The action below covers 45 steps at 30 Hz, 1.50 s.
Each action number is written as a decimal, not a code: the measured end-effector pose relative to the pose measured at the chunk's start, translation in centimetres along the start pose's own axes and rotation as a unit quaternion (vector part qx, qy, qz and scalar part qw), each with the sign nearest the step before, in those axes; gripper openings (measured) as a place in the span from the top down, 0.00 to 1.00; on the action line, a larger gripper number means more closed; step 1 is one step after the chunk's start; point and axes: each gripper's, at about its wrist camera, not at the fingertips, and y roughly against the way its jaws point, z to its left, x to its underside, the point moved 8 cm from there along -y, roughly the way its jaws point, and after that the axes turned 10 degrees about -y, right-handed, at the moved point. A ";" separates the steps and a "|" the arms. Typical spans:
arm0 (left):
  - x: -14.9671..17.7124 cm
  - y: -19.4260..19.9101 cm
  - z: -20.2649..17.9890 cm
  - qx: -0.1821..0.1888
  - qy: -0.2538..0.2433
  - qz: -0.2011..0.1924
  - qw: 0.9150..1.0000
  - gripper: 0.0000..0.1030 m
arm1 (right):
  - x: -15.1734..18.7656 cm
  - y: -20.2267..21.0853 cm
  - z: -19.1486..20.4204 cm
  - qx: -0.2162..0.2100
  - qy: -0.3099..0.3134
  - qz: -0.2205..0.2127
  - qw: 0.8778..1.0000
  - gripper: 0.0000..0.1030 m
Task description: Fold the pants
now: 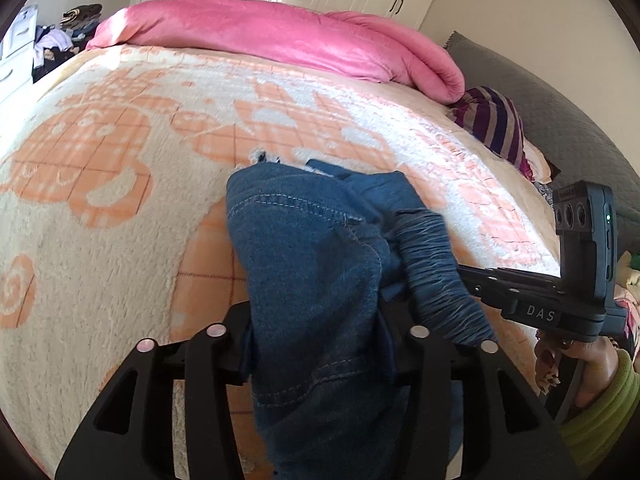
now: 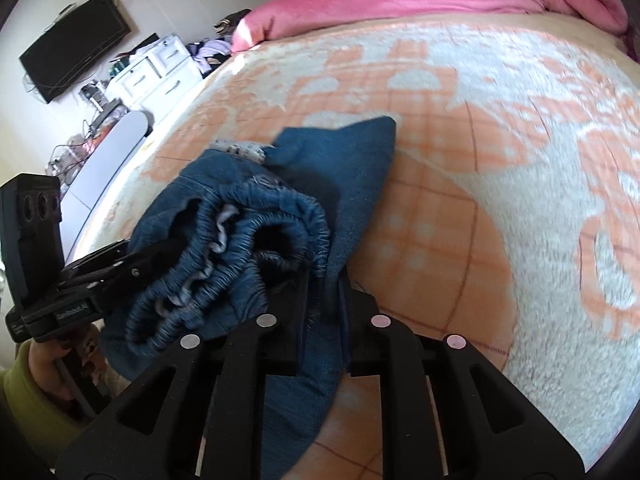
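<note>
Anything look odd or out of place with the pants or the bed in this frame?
The jeans are bunched into a lump, elastic waistband crumpled, not laid flat, draped over both hand-held grippers above the peach blanket. The pink duvet is heaped at the far end. No damage or spill visible.

The letters "DAS" stand in pale capitals on the black body of the right gripper (image 1: 404, 258), seen from the left wrist view, just above the hand that holds it. On the left gripper (image 2: 160, 252), seen from the right wrist view, a small pale label on the black body reads "GenRobot.AI"; smaller print beside it is too fine to make out
</note>
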 end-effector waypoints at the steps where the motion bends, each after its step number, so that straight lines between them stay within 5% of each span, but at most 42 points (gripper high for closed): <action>1: 0.2 -0.1 0.1 -0.001 0.000 0.003 1.000 0.51 | 0.2 -0.1 -0.2 0.005 -0.001 0.002 1.000 0.89; 10: 1.2 -0.7 0.4 -0.007 0.003 0.020 1.000 0.37 | 0.6 0.1 -0.1 0.068 0.024 0.002 0.997 0.76; 12: 1.2 -0.4 0.4 -0.008 0.002 0.020 1.000 0.35 | 0.6 0.6 -0.2 0.080 0.024 -0.006 0.996 0.61; 19: 0.8 2.0 0.3 -0.006 0.010 -0.003 1.000 0.30 | 0.9 4.1 0.4 0.090 0.032 -0.052 0.994 0.33; 21: 0.5 3.4 0.0 -0.008 0.008 -0.015 1.000 0.19 | 1.1 5.7 0.9 0.094 0.036 -0.077 0.992 0.18; 24: 0.2 5.4 -0.6 -0.013 0.001 -0.033 0.999 0.16 | 1.4 8.1 1.9 0.103 0.052 -0.116 0.987 0.10; 26: 0.2 6.8 -0.9 -0.022 -0.006 -0.041 0.999 0.05 | 1.8 9.8 2.6 0.111 0.065 -0.139 0.982 0.09; 34: 2.0 11.0 -1.8 -0.053 -0.022 -0.055 0.997 0.04 | 3.8 14.0 4.1 0.121 0.089 -0.192 0.970 0.09; 45: 7.1 11.8 -3.4 -0.072 -0.046 -0.017 0.996 0.04 | 9.8 13.4 3.3 0.132 0.069 -0.157 0.976 0.09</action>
